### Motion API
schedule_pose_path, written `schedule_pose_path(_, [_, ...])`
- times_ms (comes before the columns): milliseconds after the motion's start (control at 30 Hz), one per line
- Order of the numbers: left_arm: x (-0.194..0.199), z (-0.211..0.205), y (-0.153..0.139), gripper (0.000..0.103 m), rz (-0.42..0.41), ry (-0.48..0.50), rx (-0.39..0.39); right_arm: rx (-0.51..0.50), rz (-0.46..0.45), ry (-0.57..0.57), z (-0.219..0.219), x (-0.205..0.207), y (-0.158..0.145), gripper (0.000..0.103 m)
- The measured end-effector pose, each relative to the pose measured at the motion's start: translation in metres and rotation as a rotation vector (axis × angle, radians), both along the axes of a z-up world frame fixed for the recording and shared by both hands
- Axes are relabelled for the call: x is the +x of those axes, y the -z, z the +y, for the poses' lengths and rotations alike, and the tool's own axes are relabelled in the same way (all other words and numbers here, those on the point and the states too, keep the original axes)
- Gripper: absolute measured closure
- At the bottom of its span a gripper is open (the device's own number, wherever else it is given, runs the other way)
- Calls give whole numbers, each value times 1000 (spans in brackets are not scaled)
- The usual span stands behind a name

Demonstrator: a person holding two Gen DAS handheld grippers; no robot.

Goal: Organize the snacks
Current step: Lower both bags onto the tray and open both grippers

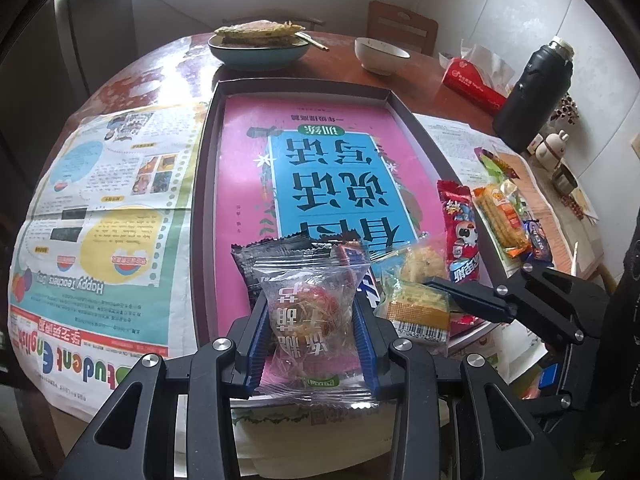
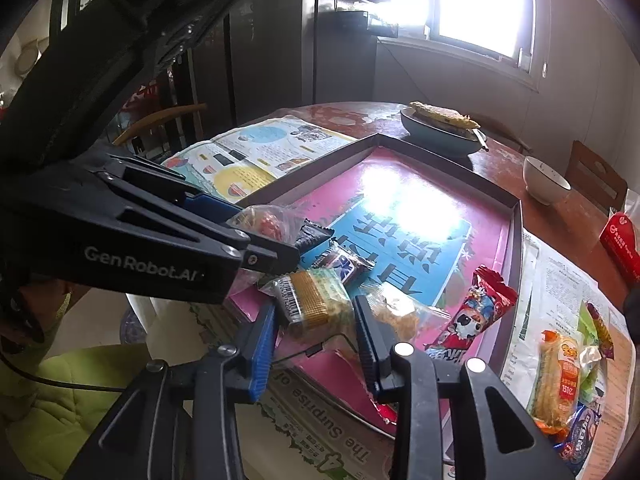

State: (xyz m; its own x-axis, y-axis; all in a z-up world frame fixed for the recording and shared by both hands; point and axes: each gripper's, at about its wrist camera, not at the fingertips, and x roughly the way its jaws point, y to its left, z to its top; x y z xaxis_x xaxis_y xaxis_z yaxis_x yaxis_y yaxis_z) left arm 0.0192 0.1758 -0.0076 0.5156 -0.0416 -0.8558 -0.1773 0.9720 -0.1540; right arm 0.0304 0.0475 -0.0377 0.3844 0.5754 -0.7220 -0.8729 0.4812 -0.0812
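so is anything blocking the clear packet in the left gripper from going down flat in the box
Partly. The left gripper holds the clear snack packet over the near end of the box, where a black packet and a blue one already lie just beyond it. The pink floor farther in is bare.

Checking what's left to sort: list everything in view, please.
Tray: 1, dark rim, pink lining, table centre.
Black packet: 1, black, in tray.
Red packet: 1, red, tray's right side.
Loose snacks: several, orange, blue, green, right of tray.
Newspaper: 1, colourful, left of tray.
Bowls: 2, teal and white, far side.
Tissue box: 1, red, far right.
Flask: 1, black, far right.
Clear packet: 1, transparent, gripped by left gripper.
Yellow packet: 1, yellow, between right gripper's fingers.
Left gripper: 1, black, blue pads, near tray edge.
Right gripper: 1, same, beside it.
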Motion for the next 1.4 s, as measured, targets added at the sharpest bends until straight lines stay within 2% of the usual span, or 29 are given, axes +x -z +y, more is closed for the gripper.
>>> schedule_pose_path(867, [3, -3, 3, 61, 19, -1, 31, -11, -20, 34, -16, 1, -5, 58])
schedule_pose_path(1200, [3, 0, 2, 51, 19, -15, 33, -23, -23, 34, -22, -1, -4, 55])
schedule_pose_path(1400, [4, 3, 3, 50, 23, -29, 34, -23, -21, 72, -21, 2, -2, 54])
